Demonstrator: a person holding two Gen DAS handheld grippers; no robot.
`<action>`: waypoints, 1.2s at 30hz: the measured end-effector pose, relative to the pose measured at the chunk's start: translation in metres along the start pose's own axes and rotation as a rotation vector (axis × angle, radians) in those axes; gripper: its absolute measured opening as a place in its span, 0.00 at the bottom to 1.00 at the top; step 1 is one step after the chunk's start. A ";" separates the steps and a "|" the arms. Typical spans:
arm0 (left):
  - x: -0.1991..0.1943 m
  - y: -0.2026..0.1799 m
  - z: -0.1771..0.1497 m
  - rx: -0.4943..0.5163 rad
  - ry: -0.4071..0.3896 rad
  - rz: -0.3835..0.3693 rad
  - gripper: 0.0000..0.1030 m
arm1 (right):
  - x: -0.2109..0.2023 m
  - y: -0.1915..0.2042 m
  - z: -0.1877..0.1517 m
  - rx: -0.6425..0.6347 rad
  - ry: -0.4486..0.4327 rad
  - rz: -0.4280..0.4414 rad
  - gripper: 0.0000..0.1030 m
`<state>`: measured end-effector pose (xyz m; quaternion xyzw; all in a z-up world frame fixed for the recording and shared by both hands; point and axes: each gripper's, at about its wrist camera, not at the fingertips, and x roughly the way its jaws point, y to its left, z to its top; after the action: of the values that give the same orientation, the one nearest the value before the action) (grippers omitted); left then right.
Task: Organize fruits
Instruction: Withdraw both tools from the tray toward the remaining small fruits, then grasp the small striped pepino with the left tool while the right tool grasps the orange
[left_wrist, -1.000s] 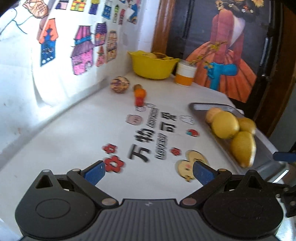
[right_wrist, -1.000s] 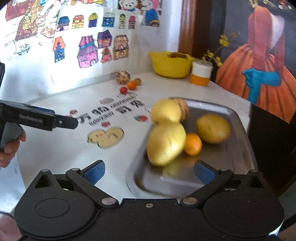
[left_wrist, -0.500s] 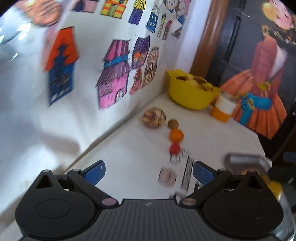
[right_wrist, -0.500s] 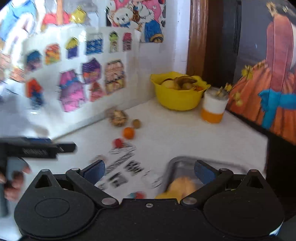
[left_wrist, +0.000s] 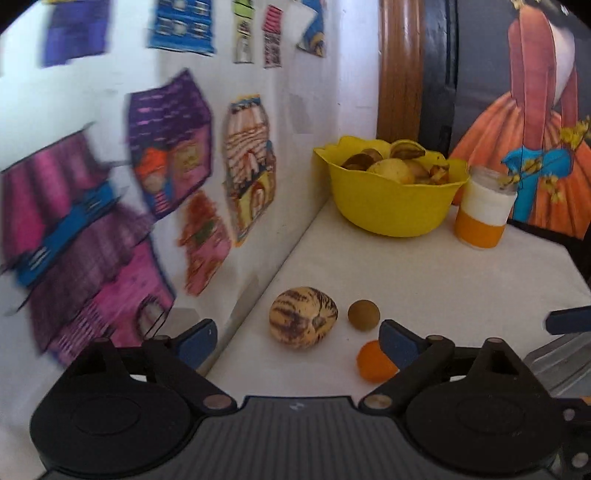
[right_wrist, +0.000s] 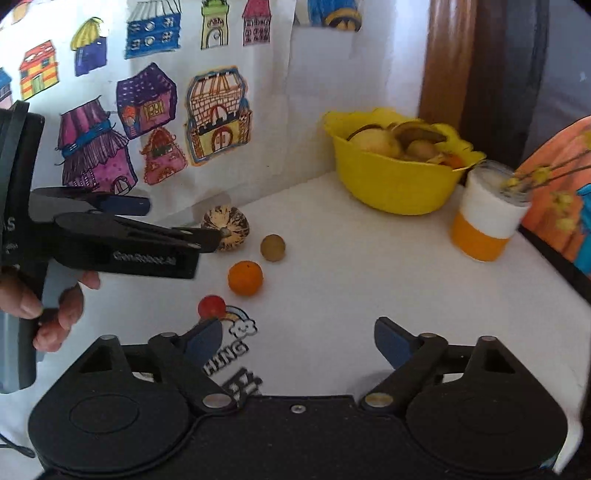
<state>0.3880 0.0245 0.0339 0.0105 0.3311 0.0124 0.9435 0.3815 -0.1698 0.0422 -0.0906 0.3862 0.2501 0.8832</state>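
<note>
From the left wrist view, the left gripper (left_wrist: 297, 338) is wide open and empty, its blue pads standing either side of a striped melon-like fruit (left_wrist: 303, 317) that lies on the white table (left_wrist: 461, 288) close to the wall with paper house drawings (left_wrist: 170, 147). Just beside that fruit sits a small brown round fruit (left_wrist: 364, 314), and nearer the right finger a small orange (left_wrist: 375, 362), partly hidden behind it. A yellow bowl (left_wrist: 391, 206) already holding fruit stands in the far corner, next to a white and orange jar (left_wrist: 482, 210). At the right edge a grey corner shows, probably a metal tray, though too little is visible to be sure.

From the right wrist view, the right gripper (right_wrist: 297, 341) is also spread open with nothing in it, hovering over bare table. A red cherry tomato (right_wrist: 211, 306) lies near its left finger; the orange, the brown fruit and the striped one line up beyond it. A person's hand (right_wrist: 44, 302) holds the left tool, whose tip reaches the striped fruit.

The likely risk: the striped fruit is round and close to the wall, so an off-centre close could squirt it sideways into its small neighbours and send them rolling.
</note>
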 end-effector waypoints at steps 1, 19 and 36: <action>0.005 -0.002 0.002 0.010 0.003 0.002 0.93 | 0.006 -0.001 0.003 0.002 0.007 0.013 0.82; 0.054 -0.005 0.016 0.063 0.066 0.008 0.69 | 0.088 0.017 0.033 0.004 0.108 0.098 0.65; 0.049 0.006 0.010 -0.007 0.070 -0.054 0.52 | 0.090 0.023 0.036 0.012 0.110 0.130 0.33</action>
<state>0.4323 0.0316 0.0112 -0.0023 0.3641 -0.0116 0.9313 0.4445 -0.1038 0.0023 -0.0735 0.4409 0.2992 0.8430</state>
